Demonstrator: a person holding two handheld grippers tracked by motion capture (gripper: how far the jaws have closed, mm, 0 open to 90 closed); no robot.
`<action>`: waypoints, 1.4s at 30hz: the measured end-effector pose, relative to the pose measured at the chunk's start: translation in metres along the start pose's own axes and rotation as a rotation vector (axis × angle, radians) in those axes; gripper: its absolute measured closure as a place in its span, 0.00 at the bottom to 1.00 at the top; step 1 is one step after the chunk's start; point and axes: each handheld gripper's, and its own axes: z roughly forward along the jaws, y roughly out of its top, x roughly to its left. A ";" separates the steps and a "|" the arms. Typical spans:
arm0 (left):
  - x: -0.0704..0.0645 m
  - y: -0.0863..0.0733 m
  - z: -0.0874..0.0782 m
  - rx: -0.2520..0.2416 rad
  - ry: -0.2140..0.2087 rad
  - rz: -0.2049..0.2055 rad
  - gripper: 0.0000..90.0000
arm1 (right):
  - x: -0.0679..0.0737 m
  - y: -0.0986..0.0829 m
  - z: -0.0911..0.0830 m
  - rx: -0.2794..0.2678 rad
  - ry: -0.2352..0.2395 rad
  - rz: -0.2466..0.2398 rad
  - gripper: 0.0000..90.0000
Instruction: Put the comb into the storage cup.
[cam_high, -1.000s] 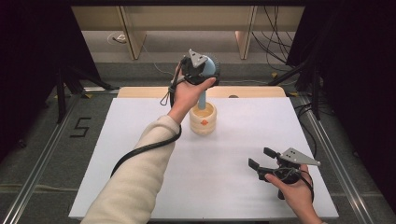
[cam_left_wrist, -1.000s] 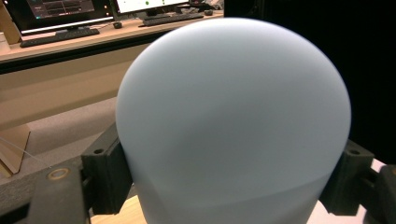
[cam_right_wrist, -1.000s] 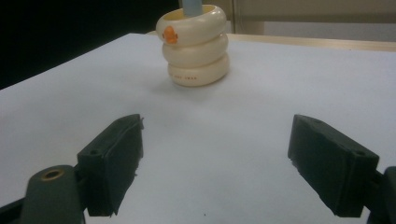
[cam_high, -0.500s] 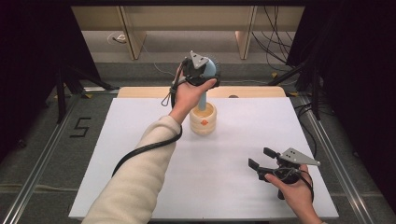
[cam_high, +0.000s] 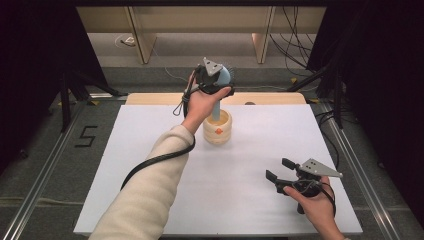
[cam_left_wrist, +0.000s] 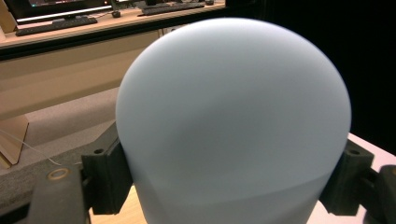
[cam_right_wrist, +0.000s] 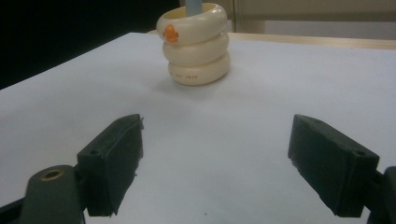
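A cream stack of rings (cam_high: 218, 131) with a small orange mark stands at the middle back of the white table (cam_high: 150, 165). A light blue post (cam_high: 216, 111) rises from the stack and ends in a round blue knob (cam_high: 225, 75). My left gripper (cam_high: 220, 80) is shut on that knob above the stack; in the left gripper view the knob (cam_left_wrist: 233, 121) sits between the black pads (cam_left_wrist: 105, 172). My right gripper (cam_high: 279, 169) is held low at the front right, open with nothing between its jaws. It faces the ring stack (cam_right_wrist: 196, 44) and the post (cam_right_wrist: 194, 5).
A wooden strip (cam_high: 270, 98) runs along the table's far edge. Metal rails flank the table, and a "5" mark (cam_high: 86, 136) is on the floor at the left. Cables (cam_high: 295, 30) hang at the back right. Open white surface lies between the ring stack and my right gripper.
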 end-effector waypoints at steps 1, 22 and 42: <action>0.000 0.000 0.000 0.001 -0.001 0.000 0.22 | 0.000 0.000 0.000 -0.001 -0.001 0.000 0.21; -0.002 -0.015 0.006 0.026 -0.002 -0.011 0.22 | 0.000 -0.001 0.001 0.007 0.002 -0.003 0.21; -0.003 -0.029 0.011 0.046 -0.003 -0.018 0.22 | 0.001 -0.001 0.001 0.014 0.005 -0.004 0.21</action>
